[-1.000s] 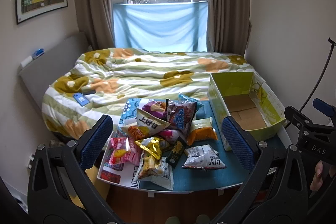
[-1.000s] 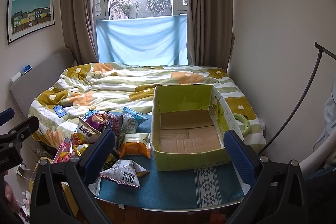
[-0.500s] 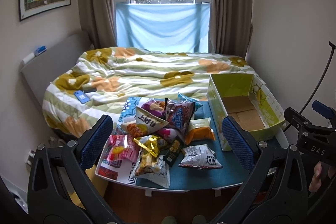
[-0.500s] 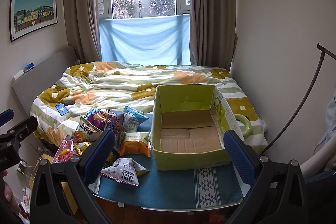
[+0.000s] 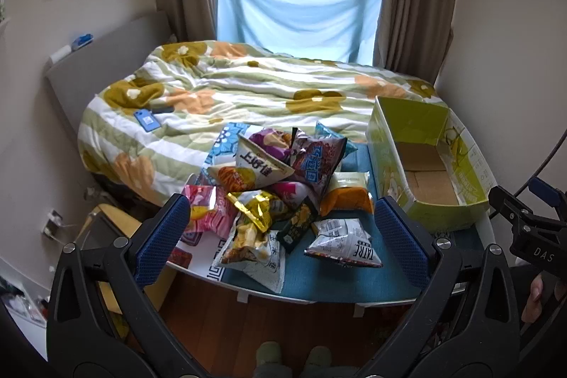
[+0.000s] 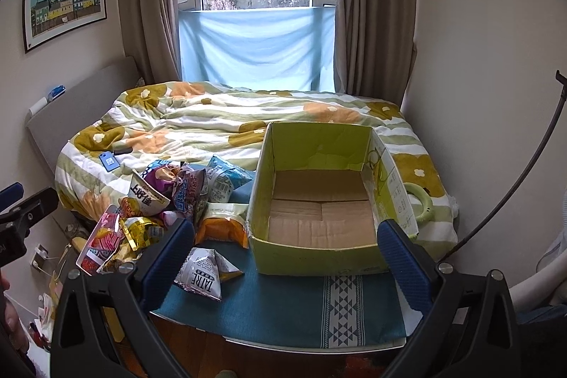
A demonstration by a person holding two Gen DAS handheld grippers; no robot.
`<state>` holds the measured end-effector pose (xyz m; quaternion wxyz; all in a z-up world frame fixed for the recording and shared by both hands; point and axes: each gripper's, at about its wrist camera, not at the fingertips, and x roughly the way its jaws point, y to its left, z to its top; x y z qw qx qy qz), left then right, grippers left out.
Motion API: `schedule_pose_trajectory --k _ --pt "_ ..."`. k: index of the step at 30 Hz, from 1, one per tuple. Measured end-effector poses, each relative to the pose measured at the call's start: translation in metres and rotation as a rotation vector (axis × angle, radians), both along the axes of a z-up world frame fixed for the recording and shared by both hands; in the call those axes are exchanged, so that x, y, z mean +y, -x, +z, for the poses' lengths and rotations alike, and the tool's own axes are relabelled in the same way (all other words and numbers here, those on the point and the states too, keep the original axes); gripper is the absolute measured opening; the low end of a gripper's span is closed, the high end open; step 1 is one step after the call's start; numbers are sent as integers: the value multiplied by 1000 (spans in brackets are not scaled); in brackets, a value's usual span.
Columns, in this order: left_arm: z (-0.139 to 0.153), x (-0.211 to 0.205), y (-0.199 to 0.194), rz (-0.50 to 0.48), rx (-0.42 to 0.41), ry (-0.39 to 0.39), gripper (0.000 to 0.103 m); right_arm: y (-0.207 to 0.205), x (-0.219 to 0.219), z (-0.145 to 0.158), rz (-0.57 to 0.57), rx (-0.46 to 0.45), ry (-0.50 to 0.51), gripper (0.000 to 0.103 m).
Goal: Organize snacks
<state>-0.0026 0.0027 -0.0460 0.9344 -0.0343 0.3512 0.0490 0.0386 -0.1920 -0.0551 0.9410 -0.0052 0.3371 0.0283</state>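
Both views have been brought nearer the worktop (image 6: 283, 307); nothing's been picked yet. Snacks (image 5: 269, 186) are piled frame-centre, w/ box (image 6: 319, 257) empty at right. Left claw (image 5: 280, 236) & right claw (image 6: 287, 257) are held wide open, empty.

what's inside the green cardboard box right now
The green box holds no snacks: only its bare brown cardboard floor flaps show. The strip of floor just behind the near wall is hidden from view. All the snack bags lie outside, to its left.
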Motion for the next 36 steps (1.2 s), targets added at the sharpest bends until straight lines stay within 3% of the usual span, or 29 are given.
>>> schedule_pose_trajectory --k 5,12,19,23,27,34,36 --pt "-48 12 -4 5 86 -22 103 -11 0 -32 73 44 -22 103" --pt "-121 30 -27 -47 219 14 103 -36 21 -89 131 193 -72 103" --pt "-166 66 -66 -39 285 88 103 -63 50 -121 90 310 -123 103" --pt "-188 83 -87 -59 331 140 103 -81 61 -136 37 369 -202 103" --pt "-210 92 -101 -78 384 228 102 -95 72 -154 -3 437 -236 103" --pt "-240 92 -112 -146 460 283 85 -110 81 -189 -75 540 -306 103" --pt "-245 94 -113 -165 472 324 73 -112 81 -198 -92 563 -318 103"
